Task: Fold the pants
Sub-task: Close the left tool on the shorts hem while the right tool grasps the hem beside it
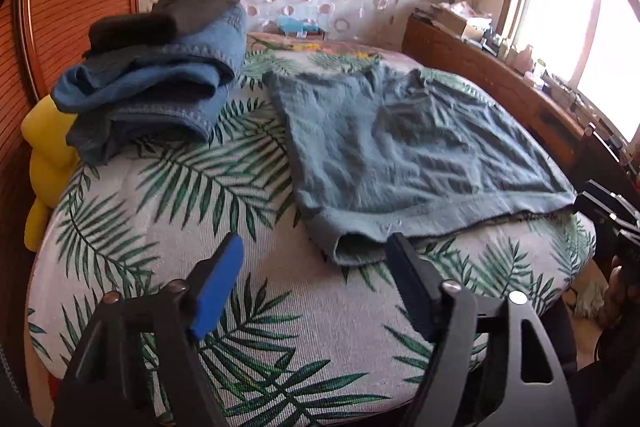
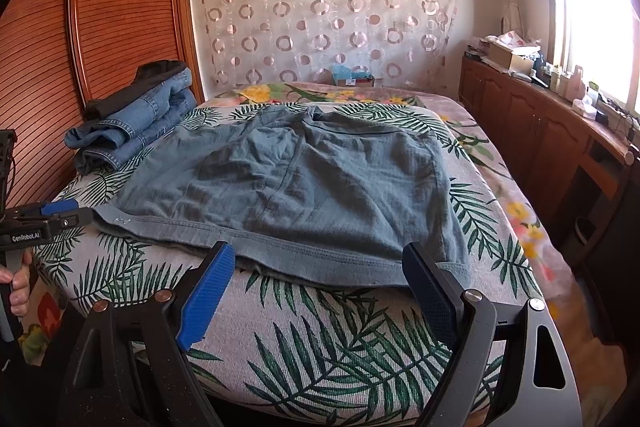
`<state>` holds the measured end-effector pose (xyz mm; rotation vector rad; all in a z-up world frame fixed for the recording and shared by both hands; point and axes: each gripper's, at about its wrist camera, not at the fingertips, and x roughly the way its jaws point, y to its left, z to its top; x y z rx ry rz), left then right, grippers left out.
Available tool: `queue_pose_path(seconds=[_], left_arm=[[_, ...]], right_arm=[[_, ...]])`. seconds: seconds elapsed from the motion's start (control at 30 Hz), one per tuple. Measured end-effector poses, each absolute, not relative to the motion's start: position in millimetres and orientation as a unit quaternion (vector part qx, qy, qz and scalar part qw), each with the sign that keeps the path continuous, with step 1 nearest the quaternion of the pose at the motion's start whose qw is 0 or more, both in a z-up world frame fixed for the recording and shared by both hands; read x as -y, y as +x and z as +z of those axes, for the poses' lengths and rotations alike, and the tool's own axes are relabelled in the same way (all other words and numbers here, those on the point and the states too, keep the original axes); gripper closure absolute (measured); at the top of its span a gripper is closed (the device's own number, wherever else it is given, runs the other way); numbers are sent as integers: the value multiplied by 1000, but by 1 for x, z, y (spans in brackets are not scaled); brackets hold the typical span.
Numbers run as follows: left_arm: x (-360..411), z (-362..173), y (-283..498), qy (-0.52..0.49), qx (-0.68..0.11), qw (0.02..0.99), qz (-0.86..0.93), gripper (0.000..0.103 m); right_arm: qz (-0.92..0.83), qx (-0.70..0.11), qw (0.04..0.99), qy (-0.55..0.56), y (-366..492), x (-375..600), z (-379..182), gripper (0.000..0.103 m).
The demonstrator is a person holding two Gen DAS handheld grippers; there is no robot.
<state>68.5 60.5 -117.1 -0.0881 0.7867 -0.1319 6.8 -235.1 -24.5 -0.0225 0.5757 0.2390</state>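
Approaching the near hem of the grey-green pants (image 2: 288, 183) lying flat on the leaf-print bed (image 2: 340, 339), left gripper (image 1: 316, 259) and right gripper (image 2: 320, 267) both gaping, empty; next, seemingly, pinching both hem corners for folding.

The one readable text is "GenRobot.AI", in white letters on the black body of the left tool (image 2: 66, 213), seen in the right wrist view just beside the near left corner of the pants (image 2: 288, 179). The small box by the curtain carries a label too small to read.
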Motion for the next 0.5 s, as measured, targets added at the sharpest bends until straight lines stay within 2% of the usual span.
queue_pose_path(seconds=[0.5], left_arm=[[-58, -125, 75, -40, -386, 918, -76, 84]], right_arm=[[108, -284, 953, -8, 20, 233, -23, 16]])
